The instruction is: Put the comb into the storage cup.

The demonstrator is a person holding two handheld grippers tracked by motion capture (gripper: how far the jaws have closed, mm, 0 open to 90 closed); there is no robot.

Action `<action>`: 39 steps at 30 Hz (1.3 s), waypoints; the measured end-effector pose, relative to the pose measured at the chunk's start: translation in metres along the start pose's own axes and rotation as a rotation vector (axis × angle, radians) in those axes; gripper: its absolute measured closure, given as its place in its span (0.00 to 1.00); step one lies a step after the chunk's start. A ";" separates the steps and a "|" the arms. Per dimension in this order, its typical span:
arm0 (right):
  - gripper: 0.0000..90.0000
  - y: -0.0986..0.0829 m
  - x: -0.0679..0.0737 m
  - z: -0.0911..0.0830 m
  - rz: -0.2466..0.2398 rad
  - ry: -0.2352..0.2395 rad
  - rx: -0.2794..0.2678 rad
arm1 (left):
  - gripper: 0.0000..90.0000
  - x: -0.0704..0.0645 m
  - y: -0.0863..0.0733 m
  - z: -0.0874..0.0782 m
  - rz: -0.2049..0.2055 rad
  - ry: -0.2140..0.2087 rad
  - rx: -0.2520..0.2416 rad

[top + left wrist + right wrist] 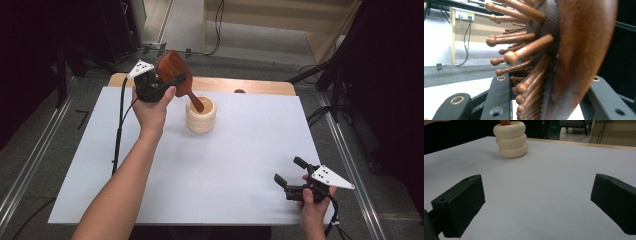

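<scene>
From the high view I read the left gripper [167, 82] raised above the far edge of the table [250, 165], toward its far left corner, with its jaws closed on the wooden hairbrush [176, 77]. The hairbrush is reddish-brown and glossy, an oval paddle head with a tapering handle; it is tilted, head up and to the left, handle slanting down into the mouth of the cream holder [201, 116]. I cannot tell whether the handle tip touches the holder's inside. In the left gripper view the brush head [574, 50] sits edge-on between the two black jaws, its round-tipped wooden pins [524, 50] sticking out to the left from a dark woven cushion. The holder is a squat cup shaped like three stacked rings, standing upright on the white surface near the far edge, about midway across; the right gripper view shows it [510, 140] well ahead. The right gripper [290, 175] hangs by the near right corner, jaws spread wide, nothing between them.
</scene>
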State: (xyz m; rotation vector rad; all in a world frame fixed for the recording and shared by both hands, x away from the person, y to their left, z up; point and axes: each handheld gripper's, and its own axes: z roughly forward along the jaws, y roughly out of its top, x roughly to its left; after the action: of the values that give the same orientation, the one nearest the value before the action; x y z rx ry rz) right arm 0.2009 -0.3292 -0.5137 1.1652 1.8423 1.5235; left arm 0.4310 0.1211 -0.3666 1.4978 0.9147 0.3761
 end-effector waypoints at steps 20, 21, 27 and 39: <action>0.00 0.000 -0.001 0.000 -0.006 0.002 -0.001 | 0.66 -0.005 -0.021 0.017 0.004 0.024 0.034; 0.00 0.000 -0.001 0.000 -0.003 0.003 -0.001 | 0.66 -0.005 -0.022 0.018 0.005 0.027 0.035; 0.00 0.000 -0.001 0.001 -0.007 0.003 -0.003 | 0.66 -0.004 -0.028 0.020 0.001 0.035 0.043; 0.00 0.000 -0.001 0.001 -0.006 0.005 0.001 | 0.65 -0.004 -0.037 0.026 -0.005 0.041 0.054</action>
State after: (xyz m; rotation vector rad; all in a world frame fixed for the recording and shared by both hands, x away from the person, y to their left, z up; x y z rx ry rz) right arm 0.2025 -0.3294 -0.5144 1.1568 1.8478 1.5241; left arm 0.4354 0.0970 -0.4044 1.5420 0.9678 0.3822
